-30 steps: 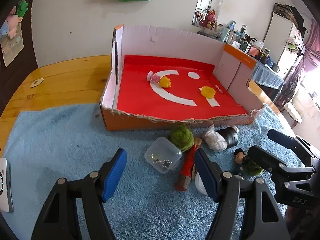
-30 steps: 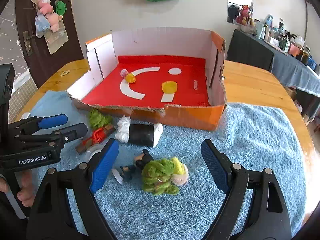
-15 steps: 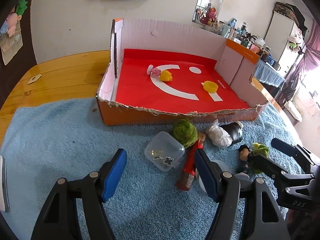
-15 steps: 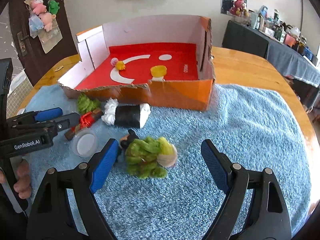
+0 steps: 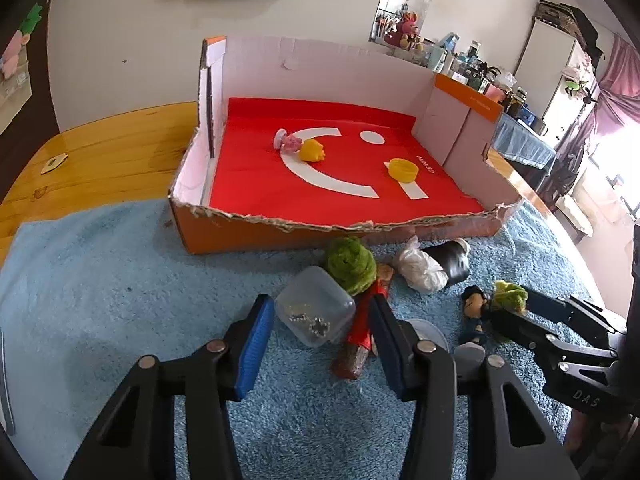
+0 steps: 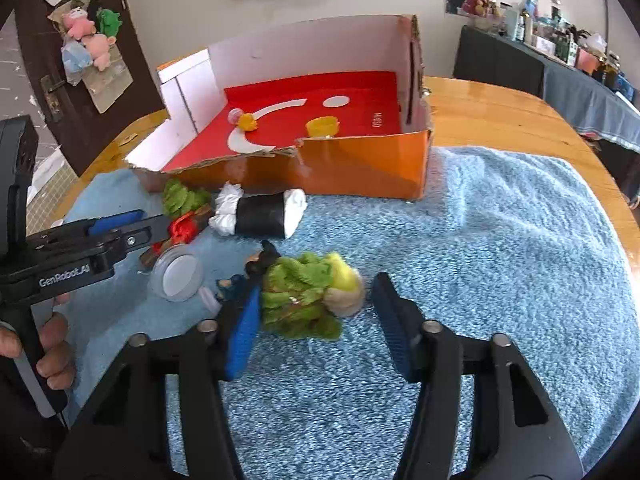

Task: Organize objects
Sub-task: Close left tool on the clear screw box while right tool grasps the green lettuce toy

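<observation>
Wooden bench [image 5: 100, 152], mostly covered by a blue towel [image 5: 100, 280]. Orange cardboard box [image 5: 240, 236] with red liner sits on the towel's far part; inside it: a yellow cap [image 5: 403, 169], a yellow toy [image 5: 312, 150], and a pink toy [image 5: 286, 141] touching the yellow one.

In front of the box, on the towel: black-and-white roll [image 6: 264, 214], green fuzzy ball [image 5: 350, 258], red stick toy [image 5: 360, 332], round white lid [image 6: 178, 276], small dark-haired figure [image 6: 244, 276].

Left hand-held gripper [image 5: 320, 340]: jaws closing around the clear plastic container [image 5: 316, 306]; container is between the blue pads, the red stick toy too, firm contact not visible.

Right hand-held gripper [image 6: 316, 320]: jaws closing around the green-yellow plush doll [image 6: 308, 294], which lies on the towel; left pad touches it, right pad is just apart.

A hand [image 6: 52, 344] holds the left gripper's handle.
</observation>
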`<move>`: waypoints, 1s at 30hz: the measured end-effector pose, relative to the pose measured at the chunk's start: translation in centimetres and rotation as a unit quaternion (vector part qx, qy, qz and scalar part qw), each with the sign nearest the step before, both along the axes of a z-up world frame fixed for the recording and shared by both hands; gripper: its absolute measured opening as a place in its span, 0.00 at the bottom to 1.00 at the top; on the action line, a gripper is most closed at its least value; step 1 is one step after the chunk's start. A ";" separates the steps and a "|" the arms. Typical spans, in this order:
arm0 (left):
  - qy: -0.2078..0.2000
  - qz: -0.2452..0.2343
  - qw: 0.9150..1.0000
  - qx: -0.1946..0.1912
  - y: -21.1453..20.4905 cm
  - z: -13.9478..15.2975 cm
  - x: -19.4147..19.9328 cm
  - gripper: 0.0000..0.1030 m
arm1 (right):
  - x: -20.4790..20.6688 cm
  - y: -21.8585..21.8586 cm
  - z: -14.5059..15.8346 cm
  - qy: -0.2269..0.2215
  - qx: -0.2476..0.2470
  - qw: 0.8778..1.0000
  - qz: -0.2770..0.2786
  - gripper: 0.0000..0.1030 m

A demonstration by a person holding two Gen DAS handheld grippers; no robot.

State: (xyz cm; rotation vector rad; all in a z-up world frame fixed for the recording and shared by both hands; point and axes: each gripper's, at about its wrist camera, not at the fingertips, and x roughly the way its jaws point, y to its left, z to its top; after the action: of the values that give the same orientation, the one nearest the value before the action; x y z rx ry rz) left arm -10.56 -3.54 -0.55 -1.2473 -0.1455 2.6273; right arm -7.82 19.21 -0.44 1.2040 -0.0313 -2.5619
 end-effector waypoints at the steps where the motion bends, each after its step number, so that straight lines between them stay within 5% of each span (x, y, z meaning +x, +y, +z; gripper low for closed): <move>1: 0.000 -0.002 1.000 0.002 0.0 0.0 0.0 0.46 | 0.1 -0.1 0.0 0.000 0.003 1.000 0.002 0.45; 18: -0.021 0.000 0.999 0.035 -0.9 -0.4 0.0 0.46 | 0.3 -0.1 0.1 -0.002 -0.002 1.000 0.009 0.41; 30: -0.009 -0.004 1.000 0.020 -0.2 -0.1 0.3 0.41 | 0.3 -0.1 0.2 -0.001 -0.006 1.000 0.009 0.40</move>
State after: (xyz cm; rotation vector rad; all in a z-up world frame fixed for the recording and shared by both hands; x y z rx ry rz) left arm -10.30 -3.77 -0.69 -1.2550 -0.1939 2.5935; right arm -7.49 19.09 -0.22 1.1961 -0.0361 -2.5417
